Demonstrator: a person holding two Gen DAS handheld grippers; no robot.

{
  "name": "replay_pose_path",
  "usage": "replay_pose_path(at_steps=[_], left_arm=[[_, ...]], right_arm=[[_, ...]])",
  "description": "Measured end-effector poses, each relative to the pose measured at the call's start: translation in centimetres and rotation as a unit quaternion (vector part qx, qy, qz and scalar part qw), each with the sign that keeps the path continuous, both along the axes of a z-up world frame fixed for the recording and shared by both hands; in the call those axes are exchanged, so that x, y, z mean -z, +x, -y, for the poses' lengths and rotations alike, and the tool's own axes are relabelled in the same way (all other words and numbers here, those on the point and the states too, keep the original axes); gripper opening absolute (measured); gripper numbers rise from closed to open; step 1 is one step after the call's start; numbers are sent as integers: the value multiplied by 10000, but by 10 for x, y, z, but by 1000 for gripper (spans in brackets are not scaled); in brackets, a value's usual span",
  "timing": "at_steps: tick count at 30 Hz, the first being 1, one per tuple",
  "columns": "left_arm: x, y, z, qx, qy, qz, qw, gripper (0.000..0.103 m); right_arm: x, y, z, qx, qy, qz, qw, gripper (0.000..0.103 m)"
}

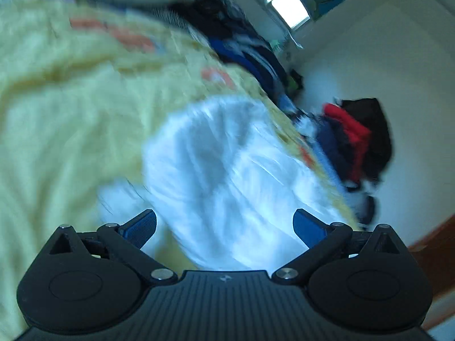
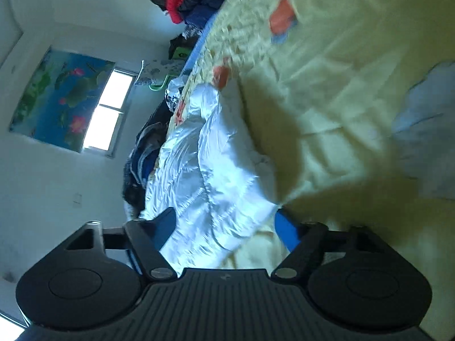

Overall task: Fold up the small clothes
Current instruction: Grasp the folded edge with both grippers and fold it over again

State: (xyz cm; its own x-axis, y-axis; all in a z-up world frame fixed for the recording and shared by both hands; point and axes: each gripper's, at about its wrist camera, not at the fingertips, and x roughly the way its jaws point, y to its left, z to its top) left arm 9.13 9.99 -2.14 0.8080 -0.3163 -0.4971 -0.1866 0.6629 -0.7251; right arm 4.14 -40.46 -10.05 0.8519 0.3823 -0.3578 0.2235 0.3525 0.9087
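**White garment on yellow bedspread, both grippers over it with jaws apart**

The task item is a shiny white satin-like garment, crumpled and lying on a pale yellow bedspread with small orange and blue patches. It sits near the edge of the bed that faces the wall. The left wrist view is heavily blurred, so folds and seams of the garment cannot be read there; the right wrist view shows it more sharply as a long, creased, quilted-looking heap.

The left gripper is above the near end of the white garment. Its two blue-padded fingers stand wide apart, with the cloth visible between them but not pressed by either pad.

The right gripper is rolled well over to one side, so the room appears tilted. Its jaws stand apart. The near end of the garment lies between the blue pads; whether the left-hand pad touches the cloth cannot be told, and no clamping is visible.

Beyond the bed edge, a heap of dark, blue and red clothing lies beside the white wall. A bright window and a blue poster with pink flowers are on that wall. A grey-blue cloth lies on the bedspread, well apart from the white garment.
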Motion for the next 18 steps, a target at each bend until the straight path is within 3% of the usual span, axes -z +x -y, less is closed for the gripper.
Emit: replay_pose_path(at_steps=[3, 8, 12, 15, 17, 18], left_arm=[[20, 5, 5, 121, -646, -413, 9970, 103], [28, 10, -11, -364, -1174, -441, 9914, 103], [25, 22, -15, -417, -913, -388, 9942, 103], [24, 34, -25, -766, -730, -266, 9940, 101], [24, 40, -32, -986, -717, -291, 9921, 83], [24, 45, -32, -1036, -590, -395, 9921, 51]], right_arm=[[4, 15, -5, 36, 85, -90, 9999, 55], [9, 14, -9, -46, 194, -29, 9998, 46], [12, 7, -6, -141, 371, -43, 9992, 47], [17, 6, -2, -37, 524, -3, 9986, 41], [19, 9, -1, 50, 566, -68, 9984, 38], [19, 12, -2, 71, 502, -72, 9987, 27]])
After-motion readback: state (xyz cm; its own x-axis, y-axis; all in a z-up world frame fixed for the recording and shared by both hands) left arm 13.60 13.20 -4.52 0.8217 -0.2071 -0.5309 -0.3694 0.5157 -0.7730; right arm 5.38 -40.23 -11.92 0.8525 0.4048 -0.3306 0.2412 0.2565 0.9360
